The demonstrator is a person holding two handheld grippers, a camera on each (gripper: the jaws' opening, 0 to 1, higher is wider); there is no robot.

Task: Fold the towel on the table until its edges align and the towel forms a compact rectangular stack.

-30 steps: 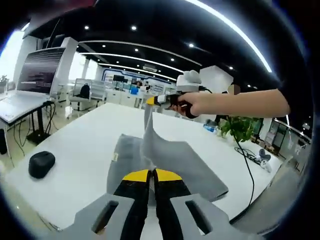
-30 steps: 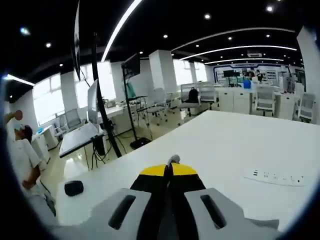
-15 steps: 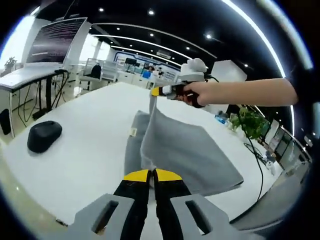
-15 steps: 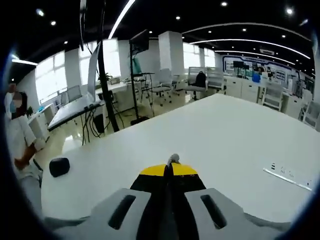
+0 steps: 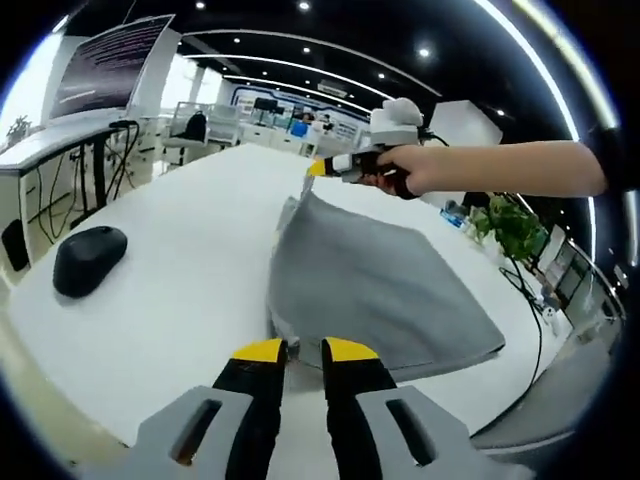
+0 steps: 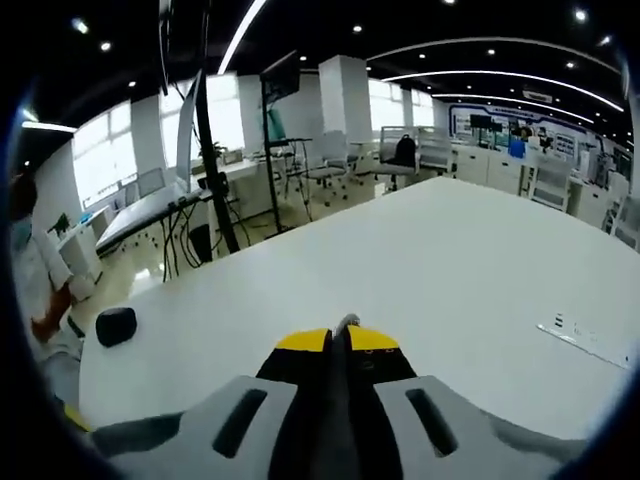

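Note:
A grey towel (image 5: 380, 280) lies folded over on the white table (image 5: 190, 250), its far corner lifted. My right gripper (image 5: 312, 170), held by a hand (image 5: 420, 172), pinches that raised corner in the left gripper view. My left gripper (image 5: 303, 350) stands open just in front of the towel's near edge, with nothing between its jaws. In the right gripper view, my right gripper (image 6: 340, 335) is shut on a grey sliver of towel (image 6: 347, 322) that pokes up between its yellow tips, above the table (image 6: 420, 260).
A black mouse (image 5: 88, 258) sits on the table to the left of the towel, also seen as a mouse (image 6: 115, 325). A white power strip (image 6: 590, 338) lies at the right. A plant (image 5: 515, 225) and a cable are beyond the towel. A person (image 6: 35, 290) sits at the left.
My left gripper has opened and let go of the towel's near edge. The towel has dropped flatter onto the table, while the right gripper keeps hold of the far corner.

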